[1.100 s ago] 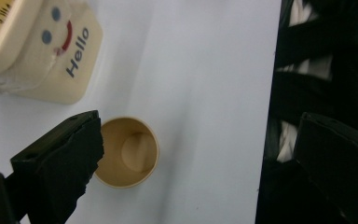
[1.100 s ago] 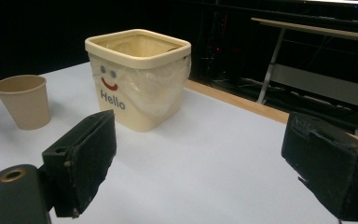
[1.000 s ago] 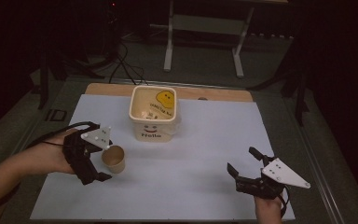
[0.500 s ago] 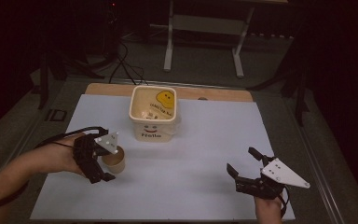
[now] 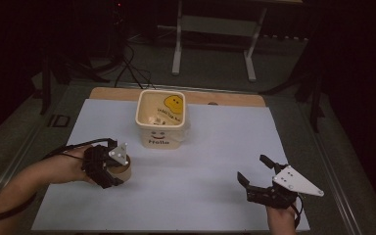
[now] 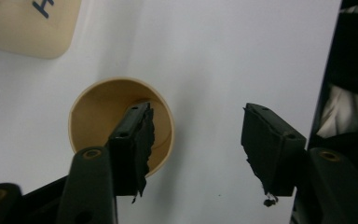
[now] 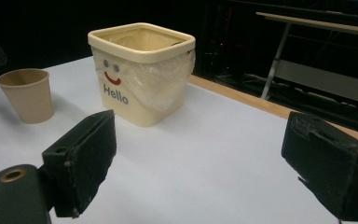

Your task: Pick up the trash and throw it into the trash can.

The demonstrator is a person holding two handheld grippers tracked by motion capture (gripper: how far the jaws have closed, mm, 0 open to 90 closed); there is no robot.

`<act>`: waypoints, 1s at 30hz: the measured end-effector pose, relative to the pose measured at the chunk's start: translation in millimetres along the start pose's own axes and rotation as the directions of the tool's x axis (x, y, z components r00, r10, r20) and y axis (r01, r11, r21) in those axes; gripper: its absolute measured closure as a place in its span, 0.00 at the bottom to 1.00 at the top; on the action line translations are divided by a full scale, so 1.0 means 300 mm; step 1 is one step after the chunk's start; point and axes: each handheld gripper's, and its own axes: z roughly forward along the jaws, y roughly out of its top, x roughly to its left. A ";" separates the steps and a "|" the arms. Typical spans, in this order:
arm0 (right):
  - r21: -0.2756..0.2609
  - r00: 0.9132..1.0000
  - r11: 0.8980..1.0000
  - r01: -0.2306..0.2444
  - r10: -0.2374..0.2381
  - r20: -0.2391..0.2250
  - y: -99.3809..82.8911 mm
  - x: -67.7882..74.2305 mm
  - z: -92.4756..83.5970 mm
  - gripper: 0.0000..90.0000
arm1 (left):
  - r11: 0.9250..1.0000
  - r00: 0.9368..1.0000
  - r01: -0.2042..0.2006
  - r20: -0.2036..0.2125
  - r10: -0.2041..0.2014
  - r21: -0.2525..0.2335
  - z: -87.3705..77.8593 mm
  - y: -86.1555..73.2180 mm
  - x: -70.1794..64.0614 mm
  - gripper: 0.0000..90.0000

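Note:
A tan paper cup (image 5: 126,171) (image 6: 98,112) stands upright on the white sheet, left of centre. My left gripper (image 5: 112,170) (image 6: 196,112) hangs open right above it, pointing down. One jaw is over the cup's mouth and the other is outside its rim. Whether a pad touches the cup I cannot tell. A cream square bin (image 5: 160,119) (image 7: 140,74) with a smiley and "Hello" on it, lined with clear plastic, stands behind the cup. My right gripper (image 5: 253,169) (image 7: 200,121) rests open at the front right, aimed at the bin, with nothing between its jaws. From there the cup (image 7: 25,95) shows left of the bin.
The white sheet (image 5: 215,147) covers a wooden tabletop (image 5: 225,98) whose back edge shows behind the bin. Dark floor, cables and a metal stand (image 5: 213,29) lie beyond the table. The table's right edge runs close to my right gripper.
My left gripper has moved a little right and tipped down, from beside the cup to over it. The cup, the bin and my right gripper have stayed put.

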 end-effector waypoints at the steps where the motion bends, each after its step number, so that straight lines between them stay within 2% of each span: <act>1: 0.001 1.000 1.000 0.000 0.000 -0.001 0.000 0.000 0.000 0.11 | 1.000 1.000 -0.005 0.002 0.005 0.004 0.004 -0.001 0.002 0.53; 5: -0.001 1.000 1.000 -0.001 0.001 0.002 -0.001 0.000 0.000 0.11 | 1.000 1.000 -0.007 0.000 0.007 0.021 0.030 -0.006 0.010 0.60; 16: 0.007 1.000 1.000 0.003 -0.003 -0.003 -0.004 0.003 0.005 0.11 | 0.998 1.000 -0.014 0.000 0.014 0.069 0.091 -0.014 0.033 0.69; 18: 0.008 1.000 1.000 0.003 -0.003 -0.004 -0.004 0.003 0.005 0.11 | 0.997 1.000 0.002 0.003 -0.002 0.073 0.098 -0.022 0.042 0.69; 23: 0.005 1.000 1.000 0.004 -0.004 -0.005 -0.004 0.002 0.004 0.11 | 0.997 1.000 0.013 0.000 -0.013 0.077 0.116 -0.038 0.054 0.74; 30: 0.008 1.000 1.000 0.005 -0.005 -0.004 -0.004 0.003 0.005 0.11 | 0.997 1.000 -0.003 0.010 0.002 0.080 0.130 -0.035 0.060 0.80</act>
